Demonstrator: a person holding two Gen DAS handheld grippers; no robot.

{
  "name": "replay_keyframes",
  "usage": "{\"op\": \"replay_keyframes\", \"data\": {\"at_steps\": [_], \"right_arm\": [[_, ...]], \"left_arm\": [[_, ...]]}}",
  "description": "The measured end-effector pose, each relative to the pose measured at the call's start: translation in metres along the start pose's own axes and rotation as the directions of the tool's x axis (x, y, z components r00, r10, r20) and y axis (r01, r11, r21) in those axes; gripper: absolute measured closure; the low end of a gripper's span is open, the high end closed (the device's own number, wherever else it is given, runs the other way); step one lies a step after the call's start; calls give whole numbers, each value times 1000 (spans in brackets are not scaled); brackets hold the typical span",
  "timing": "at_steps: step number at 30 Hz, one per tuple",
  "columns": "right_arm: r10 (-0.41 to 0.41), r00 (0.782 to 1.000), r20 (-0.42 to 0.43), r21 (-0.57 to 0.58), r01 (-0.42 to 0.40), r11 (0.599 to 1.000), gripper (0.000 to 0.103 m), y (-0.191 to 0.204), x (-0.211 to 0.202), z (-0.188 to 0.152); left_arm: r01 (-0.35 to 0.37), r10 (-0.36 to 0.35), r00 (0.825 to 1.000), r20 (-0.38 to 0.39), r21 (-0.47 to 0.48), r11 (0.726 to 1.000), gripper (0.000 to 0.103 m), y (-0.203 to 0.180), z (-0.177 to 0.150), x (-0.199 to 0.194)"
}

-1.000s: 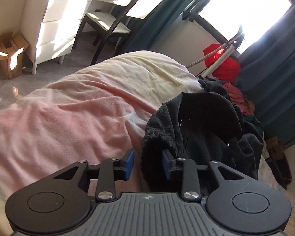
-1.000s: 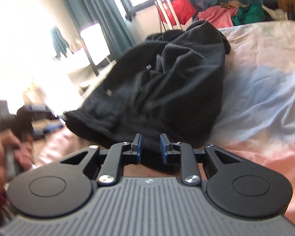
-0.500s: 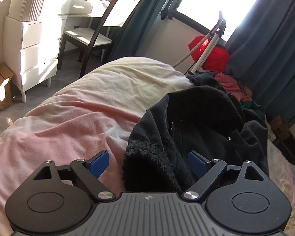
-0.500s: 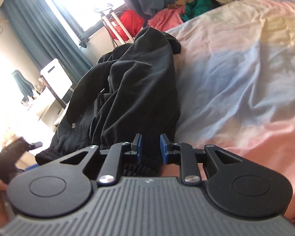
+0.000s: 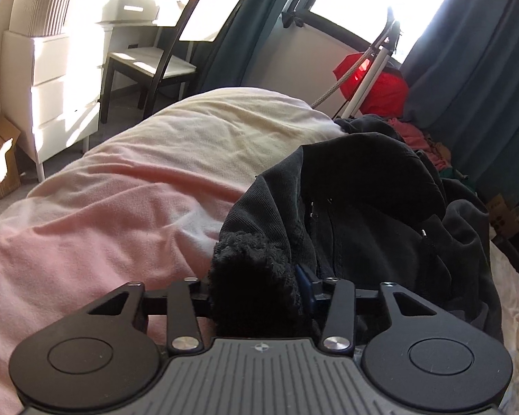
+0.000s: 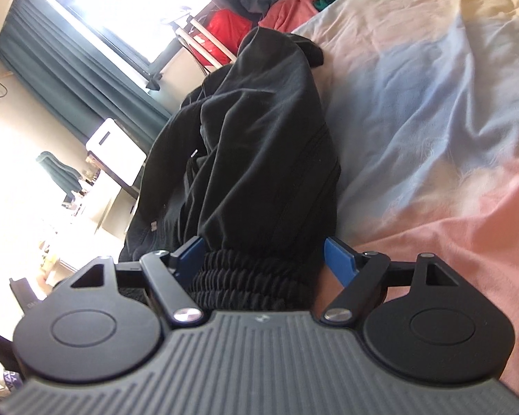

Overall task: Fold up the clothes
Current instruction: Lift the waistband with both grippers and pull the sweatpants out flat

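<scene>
A black garment (image 5: 363, 214) lies bunched on the bed's pink, cream and blue blanket (image 5: 121, 207). My left gripper (image 5: 259, 290) has closed around the garment's ribbed, fuzzy hem (image 5: 252, 269), which fills the gap between its blue pads. In the right wrist view the same garment (image 6: 259, 131) stretches away from me. My right gripper (image 6: 264, 259) is open wide, its blue pads either side of the elastic ribbed band (image 6: 252, 280).
A white drawer unit (image 5: 52, 86), desk and dark chair (image 5: 162, 58) stand beyond the bed's left side. A red bag (image 5: 373, 83), coloured clothes (image 6: 294, 3) and teal curtains (image 5: 474, 69) are by the window. A cardboard box (image 5: 0, 162) is on the floor.
My left gripper opened wide, then closed on the garment's hem. My right gripper went from shut on the band to open wide, and tilted.
</scene>
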State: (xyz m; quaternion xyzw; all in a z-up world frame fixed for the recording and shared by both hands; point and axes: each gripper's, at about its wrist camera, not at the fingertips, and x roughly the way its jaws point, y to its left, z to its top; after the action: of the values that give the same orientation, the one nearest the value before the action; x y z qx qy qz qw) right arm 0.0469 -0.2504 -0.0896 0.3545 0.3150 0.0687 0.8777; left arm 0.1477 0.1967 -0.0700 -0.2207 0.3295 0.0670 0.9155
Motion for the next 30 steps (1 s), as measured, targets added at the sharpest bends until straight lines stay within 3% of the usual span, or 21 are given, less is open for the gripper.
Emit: {"op": "replay_keyframes", "data": {"at_steps": [1, 2, 6, 11, 18, 21, 23, 25, 27, 30], "right_arm": [[0, 1000, -2, 0, 0, 1000, 24, 1, 1, -1], [2, 1000, -3, 0, -2, 1000, 24, 1, 1, -1], [16, 1000, -6, 19, -16, 1000, 24, -2, 5, -1], [26, 997, -69, 85, -20, 996, 24, -9, 23, -2], [102, 983, -151, 147, -80, 986, 25, -12, 65, -6], [83, 986, -148, 112, -67, 991, 37, -9, 71, -8], [64, 987, -145, 76, -53, 996, 62, -5, 69, -9], [93, 985, -146, 110, -77, 991, 71, -6, 63, -8], [136, 979, -155, 148, -113, 983, 72, -5, 56, -7], [215, 961, -174, 184, -183, 966, 75, 6, 50, -9]], "left_arm": [[11, -11, 1000, 6, -12, 1000, 82, 2, 2, -1], [28, -27, 1000, 10, -37, 999, 84, 5, 6, -2], [79, -80, 997, -5, -152, 985, 84, 24, 18, 2], [80, -98, 994, -51, -276, 958, 84, 49, 17, 16], [85, -106, 993, -49, -314, 946, 67, 57, 9, 25], [87, -108, 993, -46, -325, 942, 63, 58, 8, 28], [80, -97, 995, -37, -331, 940, 64, 57, 9, 28], [61, -78, 996, -39, -316, 947, 76, 53, 15, 28], [58, -70, 997, -31, -294, 954, 84, 47, 25, 24], [70, -67, 998, 22, -243, 968, 86, 35, 55, 12]]}}
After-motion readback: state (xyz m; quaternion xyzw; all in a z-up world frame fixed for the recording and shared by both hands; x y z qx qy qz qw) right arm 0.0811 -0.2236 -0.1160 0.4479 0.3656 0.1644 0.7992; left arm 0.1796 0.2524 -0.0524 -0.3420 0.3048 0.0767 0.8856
